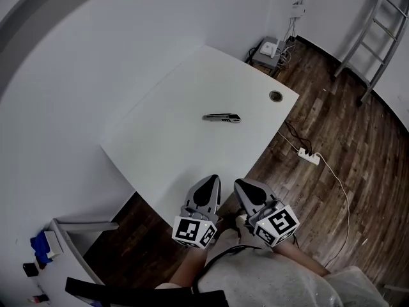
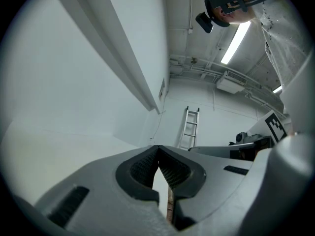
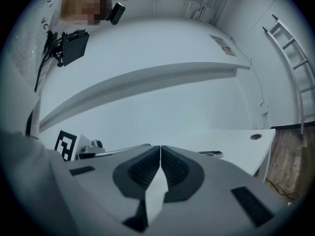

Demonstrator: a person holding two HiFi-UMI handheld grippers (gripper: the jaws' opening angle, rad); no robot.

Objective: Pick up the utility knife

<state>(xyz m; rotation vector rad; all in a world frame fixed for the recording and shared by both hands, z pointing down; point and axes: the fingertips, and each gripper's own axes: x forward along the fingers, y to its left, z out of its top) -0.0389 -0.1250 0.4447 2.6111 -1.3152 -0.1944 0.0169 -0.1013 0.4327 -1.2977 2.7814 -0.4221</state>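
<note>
- The knife point(image 1: 222, 117) lies on the desk point(image 1: 166, 158), well ahead of both claws, long axis crosswise to them.
- Clenched and empty: left claw point(image 1: 213, 180), right claw point(image 1: 239, 184), about equally near.

one utility knife point(image 1: 222, 118), one table point(image 1: 172, 142), one ladder point(image 1: 377, 31), two grippers: left gripper point(image 1: 213, 178), right gripper point(image 1: 238, 183).

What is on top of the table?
A knife lies flat near the middle; a round cable hole sits by the right corner. The left gripper and right gripper cover the table's near corner, so that part is hidden.
</note>
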